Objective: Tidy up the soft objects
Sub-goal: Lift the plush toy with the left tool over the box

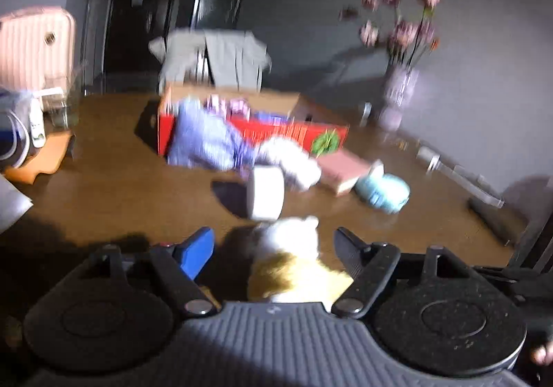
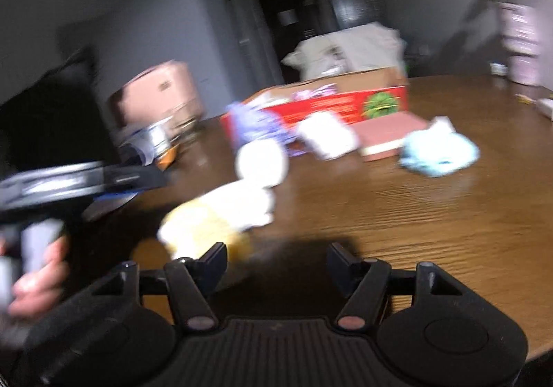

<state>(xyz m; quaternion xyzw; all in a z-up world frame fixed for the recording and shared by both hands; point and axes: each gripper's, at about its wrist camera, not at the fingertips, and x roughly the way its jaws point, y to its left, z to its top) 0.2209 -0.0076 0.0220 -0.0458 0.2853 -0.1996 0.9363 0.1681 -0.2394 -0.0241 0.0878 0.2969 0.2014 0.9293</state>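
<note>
A yellow and white plush toy (image 1: 290,262) lies on the brown table between the fingers of my left gripper (image 1: 273,248), which is open around it. It also shows in the right wrist view (image 2: 214,217), left of my right gripper (image 2: 276,262), which is open and empty over the table. A red cardboard box (image 1: 262,131) (image 2: 331,107) holds soft items at the back. A purple cloth (image 1: 207,141) (image 2: 255,124) hangs over its front. A white soft item (image 1: 293,158) (image 2: 328,134), a blue plush (image 1: 383,190) (image 2: 439,151) and a white roll (image 1: 264,193) (image 2: 261,162) lie in front of it.
A pink book (image 1: 345,169) lies beside the box. A vase of pink flowers (image 1: 401,89) stands at the back right. A chair draped with a grey garment (image 1: 214,58) is behind the table. Clutter and a pink suitcase (image 1: 34,44) are at the left. The left gripper (image 2: 79,179) shows in the right view.
</note>
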